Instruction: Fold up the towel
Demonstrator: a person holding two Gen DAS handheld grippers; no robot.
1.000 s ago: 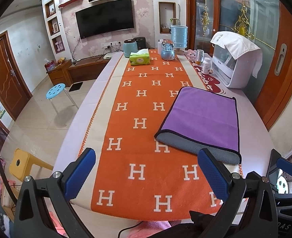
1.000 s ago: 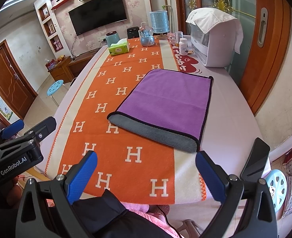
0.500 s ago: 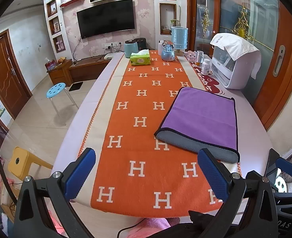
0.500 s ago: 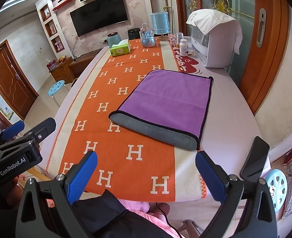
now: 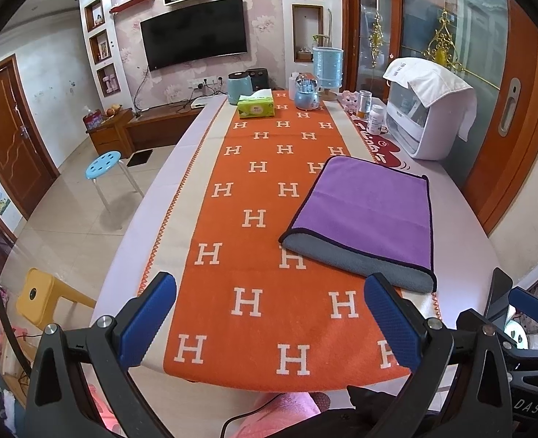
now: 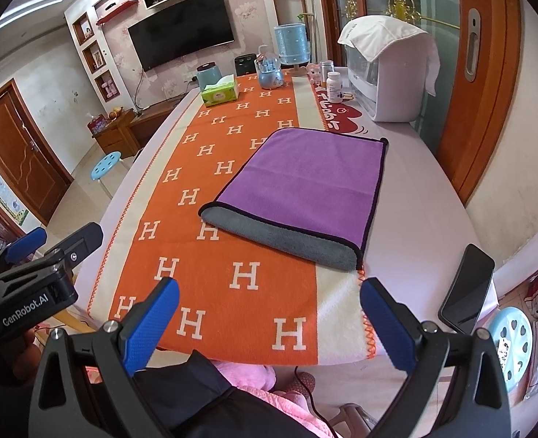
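The towel (image 5: 369, 206) is seen lying flat on the table (image 5: 462, 241), folded once, purple side up, with a band of the grey underside exposed along the near edge where the fold curves round. It is laid partly over the right border of the orange table runner (image 5: 254, 255) and partly over the pale cloth beside it (the black trim can be traced along its right and far edges). In the right wrist view the towel (image 6: 301, 182) is found ahead and slightly left of centre, with a dark phone (image 6: 468, 288) resting near the table's right corner, apart from it.

The left gripper (image 5: 270, 314) is held above the near end of the table, its blue pads spread wide with nothing between them; the right-hand pad is seen just in front of the towel's near right corner, though contact cannot be judged. The right gripper (image 6: 269, 319) is likewise spread wide and empty, held over the near table edge, clear of the towel.

Compared with the earlier frames, little has changed: the towel's fold and position are unaltered, both pairs of pads are kept at the same spread, and only a slight shift in viewpoint is noted. At the far end a green tissue box (image 5: 256, 107) and a white appliance (image 5: 420, 124) draped with a white cloth are unmoved.
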